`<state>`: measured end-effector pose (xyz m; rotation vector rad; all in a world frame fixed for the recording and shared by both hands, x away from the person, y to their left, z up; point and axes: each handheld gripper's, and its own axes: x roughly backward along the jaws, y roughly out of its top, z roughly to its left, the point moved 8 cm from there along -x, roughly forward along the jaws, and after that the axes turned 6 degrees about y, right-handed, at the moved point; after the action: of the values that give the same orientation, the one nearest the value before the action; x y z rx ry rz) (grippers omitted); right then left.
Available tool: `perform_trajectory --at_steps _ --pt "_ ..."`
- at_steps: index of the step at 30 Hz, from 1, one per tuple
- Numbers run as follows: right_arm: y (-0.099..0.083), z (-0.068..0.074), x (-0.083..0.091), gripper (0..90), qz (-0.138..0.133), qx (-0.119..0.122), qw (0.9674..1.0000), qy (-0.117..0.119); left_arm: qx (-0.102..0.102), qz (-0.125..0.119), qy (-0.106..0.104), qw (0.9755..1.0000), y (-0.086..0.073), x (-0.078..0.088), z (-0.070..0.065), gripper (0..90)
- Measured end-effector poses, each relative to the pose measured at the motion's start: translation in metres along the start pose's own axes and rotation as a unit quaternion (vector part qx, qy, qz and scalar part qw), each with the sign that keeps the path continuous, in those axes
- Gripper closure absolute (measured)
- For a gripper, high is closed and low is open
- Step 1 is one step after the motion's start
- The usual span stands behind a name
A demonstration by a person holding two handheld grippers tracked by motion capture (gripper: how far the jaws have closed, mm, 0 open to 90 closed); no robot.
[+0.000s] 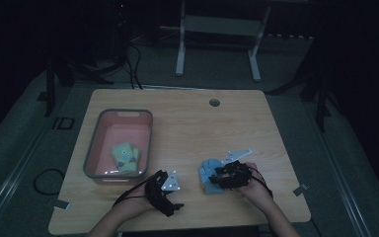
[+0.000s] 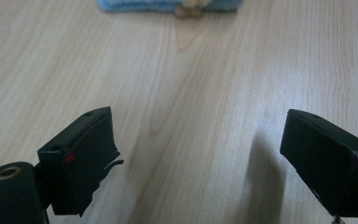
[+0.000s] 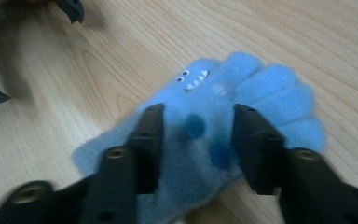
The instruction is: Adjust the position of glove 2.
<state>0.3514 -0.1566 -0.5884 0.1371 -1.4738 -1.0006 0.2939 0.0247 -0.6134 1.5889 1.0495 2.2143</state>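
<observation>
A fuzzy blue glove (image 1: 209, 174) with a monster face and dark spots lies flat on the wooden table (image 1: 192, 128), near the front right. My right gripper (image 1: 217, 178) hovers right over it. In the right gripper view the glove (image 3: 247, 88) lies between and under the parted jaws of that gripper (image 3: 199, 112), and the pads do not squeeze it. My left gripper (image 1: 173, 196) rests left of the glove with its jaws wide apart over bare wood (image 2: 198, 126). The glove's edge (image 2: 168, 4) is at the top of that view. One left fingertip (image 3: 72, 8) is at the far edge of the right gripper view.
A pink basket with a grey rim (image 1: 93, 148) stands at the table's left and holds a green glove (image 1: 125, 157). A cable hole (image 1: 214, 102) sits near the far edge. White desk legs (image 1: 180, 49) stand on the floor beyond the table.
</observation>
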Motion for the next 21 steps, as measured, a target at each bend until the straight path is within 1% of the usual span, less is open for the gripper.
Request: perform_trajectory --at_steps 1,2,3,5,6,7,8,9,10,11,12,13,14,15,16,17,18,19,20,21 --pt "0.001 0.0 0.002 45.6 -0.007 0.002 1.0 -0.006 0.002 -0.004 0.006 1.0 0.001 0.001 0.001 10.4" --pt "0.003 0.0 0.004 40.5 -0.015 0.006 0.9998 -0.009 0.007 -0.01 0.006 0.9999 0.003 0.001 0.002 10.4" --pt "0.004 0.0 0.006 36.7 -0.019 0.005 0.9997 -0.013 0.017 -0.016 0.002 0.9997 0.006 0.002 0.002 10.4" --pt "0.006 -0.001 0.01 27.0 -0.028 0.003 0.9995 -0.012 0.025 -0.025 0.001 0.9994 0.01 0.003 0.002 10.4" --pt "0.007 -0.001 0.012 23.3 -0.035 0.0 0.9993 -0.012 0.032 -0.023 -0.005 0.9992 0.013 0.004 0.0 10.5" --pt "0.01 -0.002 0.016 17.5 -0.05 -0.006 0.9987 -0.005 0.035 -0.015 -0.004 0.9993 0.014 0.003 -0.001 10.4" --pt "0.01 -0.002 0.018 15.1 -0.056 -0.008 0.9984 0.001 0.033 -0.007 0.003 0.9994 0.015 0.003 -0.001 10.5" --pt "0.01 -0.002 0.018 15.1 -0.056 -0.008 0.9984 0.001 0.033 -0.007 0.003 0.9994 0.015 0.003 -0.001 11.1" --pt "0.01 -0.003 0.019 14.7 -0.058 -0.013 0.9982 -0.001 0.033 -0.007 0.011 0.9994 0.019 0.003 -0.002 11.1" --pt "0.008 -0.004 0.022 14.3 -0.054 -0.008 0.9985 -0.002 0.031 -0.007 0.014 0.9994 0.02 0.002 -0.002 11.4" --pt "0.007 -0.004 0.023 14.7 -0.053 -0.005 0.9986 -0.004 0.027 -0.007 0.024 0.9993 0.022 0.001 -0.002 11.5" --pt "0.005 -0.004 0.024 13.7 -0.05 -0.004 0.9987 -0.003 0.023 -0.009 0.029 0.9993 0.024 0.001 -0.002 11.4" --pt "0.004 -0.004 0.025 13.8 -0.052 -0.008 0.9986 0.0 0.023 -0.011 0.026 0.9993 0.025 0.0 -0.003 11.4" --pt "0.004 -0.005 0.026 14.1 -0.053 -0.015 0.9985 0.003 0.027 -0.011 0.019 0.9994 0.027 -0.001 -0.005 11.4" --pt "0.002 -0.006 0.027 14.1 -0.056 -0.025 0.9981 0.008 0.028 -0.011 0.017 0.9994 0.028 -0.002 -0.005 11.5" --pt "0.001 -0.008 0.027 14.6 -0.057 -0.027 0.998 0.006 0.027 -0.01 0.015 0.9995 0.03 -0.002 -0.006 11.4" --pt "0.0 -0.01 0.028 16.9 -0.054 -0.038 0.9978 0.002 0.027 -0.008 0.013 0.9995 0.032 -0.004 -0.008 11.5" --pt "-0.002 -0.012 0.03 21.0 -0.054 -0.043 0.9976 0.011 0.027 -0.005 0.012 0.9996 0.033 -0.004 -0.009 11.5" --pt "-0.003 -0.013 0.03 21.3 -0.056 -0.04 0.9975 0.012 0.028 -0.005 0.012 0.9995 0.034 -0.005 -0.009 11.5" --pt "-0.003 -0.015 0.031 21.1 -0.058 -0.025 0.998 0.007 0.029 -0.005 0.01 0.9995 0.036 -0.006 -0.01 11.5"
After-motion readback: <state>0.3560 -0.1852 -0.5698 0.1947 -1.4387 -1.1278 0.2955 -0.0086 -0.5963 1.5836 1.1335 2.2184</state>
